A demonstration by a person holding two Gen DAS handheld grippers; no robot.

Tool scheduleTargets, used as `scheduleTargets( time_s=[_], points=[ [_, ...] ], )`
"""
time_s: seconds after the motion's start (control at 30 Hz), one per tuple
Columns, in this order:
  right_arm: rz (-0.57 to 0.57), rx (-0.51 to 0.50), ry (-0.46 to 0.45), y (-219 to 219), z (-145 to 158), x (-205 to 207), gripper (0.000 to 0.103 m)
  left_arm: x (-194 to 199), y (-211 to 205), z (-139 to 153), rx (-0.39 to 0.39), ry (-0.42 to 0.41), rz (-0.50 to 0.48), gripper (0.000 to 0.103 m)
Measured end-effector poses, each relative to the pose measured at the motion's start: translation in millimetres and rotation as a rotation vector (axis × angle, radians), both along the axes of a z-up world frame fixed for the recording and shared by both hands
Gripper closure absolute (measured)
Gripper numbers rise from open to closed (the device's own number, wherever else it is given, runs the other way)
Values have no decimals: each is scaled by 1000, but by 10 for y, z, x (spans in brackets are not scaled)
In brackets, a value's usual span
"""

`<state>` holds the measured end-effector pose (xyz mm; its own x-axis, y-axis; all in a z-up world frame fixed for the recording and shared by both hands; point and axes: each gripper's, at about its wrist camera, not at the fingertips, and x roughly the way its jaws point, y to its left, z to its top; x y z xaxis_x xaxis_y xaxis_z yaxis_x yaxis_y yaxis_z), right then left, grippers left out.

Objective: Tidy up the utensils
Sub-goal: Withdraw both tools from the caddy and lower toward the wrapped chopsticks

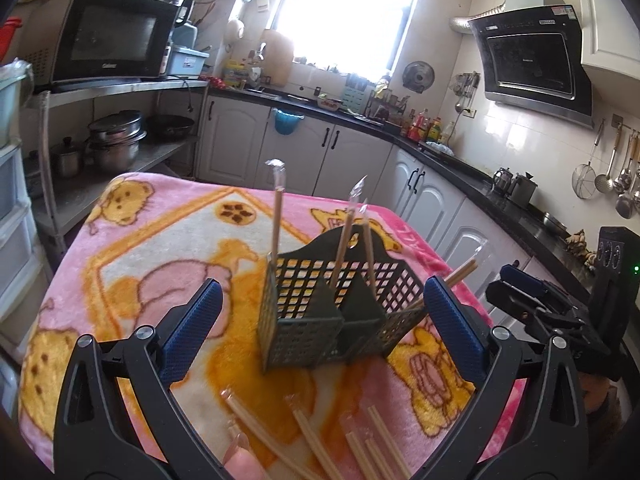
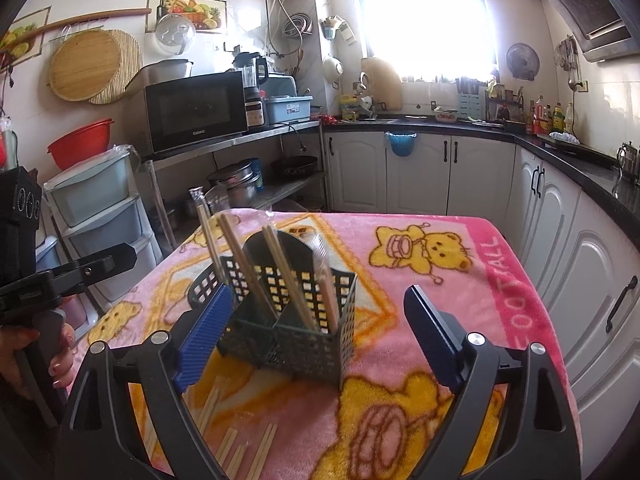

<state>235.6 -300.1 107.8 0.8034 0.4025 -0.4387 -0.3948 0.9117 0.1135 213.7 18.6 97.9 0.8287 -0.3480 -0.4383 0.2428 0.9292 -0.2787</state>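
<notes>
Nearest the left gripper (image 1: 320,320), just below its blue pads (image 1: 192,332), loose wrapped chopsticks (image 1: 308,436) lie scattered on the pink blanket (image 1: 120,248); a pinkish blur at the bottom edge may be a fingertip, though the view is too soft there to be sure. The jaws stand wide apart with nothing between the pads.

Straight ahead, between the fingers but clear of them, stands the dark green utensil basket (image 1: 312,332), a perforated caddy with inner dividers. Several wrapped chopsticks (image 1: 277,216) stand upright or leaning in its compartments, their clear wrapper tips poking above the rim. One more pair leans out low to the right, behind the right-hand pad.

To the right of the left gripper, the right gripper (image 1: 532,300) hovers near the blanket's edge.

From the right wrist, the right gripper (image 2: 316,336) is likewise spread wide and empty. Loose chopsticks (image 2: 240,448) lie near its left pad, low on the blanket (image 2: 440,280). The basket (image 2: 288,332) sits just ahead, close to the left pad, holding leaning chopsticks (image 2: 244,264). Off to the far left, the left gripper (image 2: 72,272) shows with a hand (image 2: 60,360) on its grip.

Beyond the table are white cabinets (image 2: 420,172), a microwave (image 2: 196,108) and a bright window (image 2: 424,20).
</notes>
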Motion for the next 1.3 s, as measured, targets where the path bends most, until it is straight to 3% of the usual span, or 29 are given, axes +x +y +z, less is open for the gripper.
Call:
scheduleTargets(
  time_s=[0.57,1.0,1.3],
  points=[
    [105,-34,111,319,-379,-248,17,-319,290,-398,47,73,102,10],
    [173,-88,201,630,-683,-284,17,-430,513,-823,36,185,152,10],
    [200,-144,257,766,-867,-319,17,-446,555,-1091,35,269,132,10]
  ],
)
